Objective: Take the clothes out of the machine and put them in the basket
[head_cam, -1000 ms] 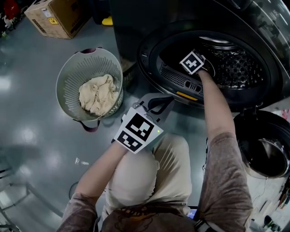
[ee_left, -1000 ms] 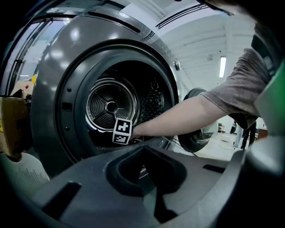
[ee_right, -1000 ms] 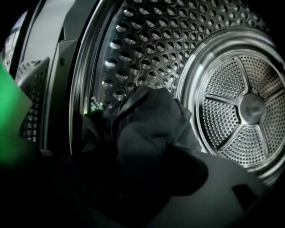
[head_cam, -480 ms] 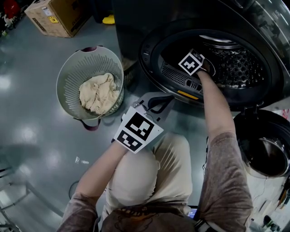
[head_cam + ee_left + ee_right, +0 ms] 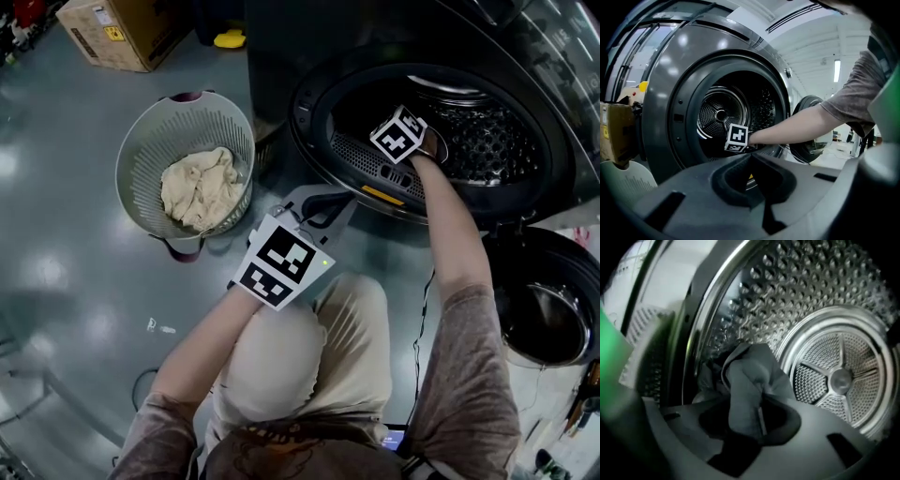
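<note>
Right, the grey garment [image 5: 750, 385] is bunched low at the near left of the drum [image 5: 820, 310], just inside the door ring, and the right gripper [image 5: 749, 425] is on it: its jaws have just been closing and are now narrow, pinching a thick fold of the cloth between them, with the rest of the fabric standing up in a peak above the grip. That high pinch is making sense, I'd say, because a hold on a raised fold should let the whole piece trail out over the lip of the opening instead of snagging on the dimpled wall. The arm is reaching deep into the machine [image 5: 309, 122] from the right, gripper angled downward. Out in front of the opening, the left gripper [image 5: 757, 176] is waiting with its jaws pressed together and nothing between them, held level above the person's knee, apparently staying clear of the doorway. Off to the left on the floor [image 5: 66, 281], well apart from the machine, the basket [image 5: 131, 178] is sitting upright with a cream cloth [image 5: 197, 187] already lying in it, so there is room for this one. The round door [image 5: 544, 309] is hanging open at the right, and a cardboard box [image 5: 117, 33] is standing at the far left.
</note>
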The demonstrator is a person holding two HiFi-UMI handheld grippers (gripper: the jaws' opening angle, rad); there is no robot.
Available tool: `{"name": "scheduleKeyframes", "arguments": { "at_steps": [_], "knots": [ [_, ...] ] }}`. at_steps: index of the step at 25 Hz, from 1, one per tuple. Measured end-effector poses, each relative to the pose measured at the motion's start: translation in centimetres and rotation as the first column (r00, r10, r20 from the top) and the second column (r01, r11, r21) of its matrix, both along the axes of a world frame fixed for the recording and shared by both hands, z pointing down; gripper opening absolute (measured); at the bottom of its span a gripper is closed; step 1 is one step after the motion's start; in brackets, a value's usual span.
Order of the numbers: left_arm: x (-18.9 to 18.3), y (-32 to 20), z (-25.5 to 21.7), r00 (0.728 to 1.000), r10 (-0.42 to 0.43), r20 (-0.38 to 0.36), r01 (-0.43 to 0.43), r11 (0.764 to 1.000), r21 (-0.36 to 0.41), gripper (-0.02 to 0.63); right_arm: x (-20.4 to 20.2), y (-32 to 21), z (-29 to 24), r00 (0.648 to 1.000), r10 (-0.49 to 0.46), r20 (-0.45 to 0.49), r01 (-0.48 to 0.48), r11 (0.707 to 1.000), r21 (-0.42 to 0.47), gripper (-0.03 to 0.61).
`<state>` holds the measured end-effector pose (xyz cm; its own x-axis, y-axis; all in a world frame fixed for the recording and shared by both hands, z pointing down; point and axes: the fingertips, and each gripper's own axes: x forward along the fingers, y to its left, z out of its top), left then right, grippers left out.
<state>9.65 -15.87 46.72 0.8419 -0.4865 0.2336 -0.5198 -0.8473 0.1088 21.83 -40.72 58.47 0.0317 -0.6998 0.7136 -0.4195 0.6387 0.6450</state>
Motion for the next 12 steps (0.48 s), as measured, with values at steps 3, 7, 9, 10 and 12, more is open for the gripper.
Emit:
{"name": "scheduleKeyframes", "arguments": {
  "at_steps": [3, 7, 9, 10, 12],
  "knots": [
    [0.1, 0.2, -0.1, 1.0, -0.004, 0.006, 0.004, 1.0, 0.009, 0.006, -0.2, 0.7, -2.2, 1.0, -0.016, 0.018, 0.015, 0.999, 0.045, 0.13],
    [0.3, 0.5, -0.3, 1.0, -0.012, 0.022, 0.011, 0.999, 0.03, 0.006, -0.4, 2.4, -5.3, 0.998, -0.032, 0.057, 0.027, 0.995, 0.096, 0.13],
    [0.3, 0.6, -0.3, 0.999, -0.017, 0.027, 0.016, 0.999, 0.038, 0.006, -0.4, 3.6, -6.7, 0.997, -0.047, 0.069, 0.038, 0.992, 0.12, 0.13],
    [0.3, 0.6, -0.3, 0.999, -0.022, 0.027, 0.021, 0.999, 0.04, 0.008, -0.4, 4.3, -7.5, 0.996, -0.054, 0.075, 0.044, 0.99, 0.131, 0.13],
    [0.4, 0.6, -0.4, 0.999, -0.033, 0.025, 0.032, 0.999, 0.039, 0.008, -0.3, 5.7, -8.9, 0.993, -0.063, 0.097, 0.048, 0.987, 0.151, 0.13]
  ]
}}
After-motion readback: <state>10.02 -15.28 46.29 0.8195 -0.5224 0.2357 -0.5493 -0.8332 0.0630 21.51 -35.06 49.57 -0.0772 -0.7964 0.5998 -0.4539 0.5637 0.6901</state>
